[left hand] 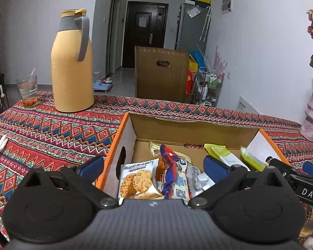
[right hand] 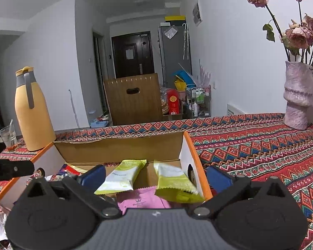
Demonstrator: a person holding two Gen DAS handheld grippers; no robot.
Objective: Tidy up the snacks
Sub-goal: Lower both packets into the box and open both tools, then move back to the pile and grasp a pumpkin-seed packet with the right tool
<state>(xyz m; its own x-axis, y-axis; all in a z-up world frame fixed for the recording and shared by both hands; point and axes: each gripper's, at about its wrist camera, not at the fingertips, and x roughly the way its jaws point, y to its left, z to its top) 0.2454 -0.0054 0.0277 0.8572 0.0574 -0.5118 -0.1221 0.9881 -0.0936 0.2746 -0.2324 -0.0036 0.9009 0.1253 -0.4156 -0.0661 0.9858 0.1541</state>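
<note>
An open cardboard box with orange edges sits on the patterned tablecloth and holds several snack packets. In the left wrist view I see a biscuit packet, a red and blue packet and a yellow-green packet. In the right wrist view two yellow-green packets and a pink packet lie in the box. The right one looks blurred. My left gripper is open over the box's left part. My right gripper is open over its right part. Both are empty.
A yellow thermos jug and a glass with a spoon stand at the back left. A pink vase of dried roses stands at the right. A brown chair back is beyond the table.
</note>
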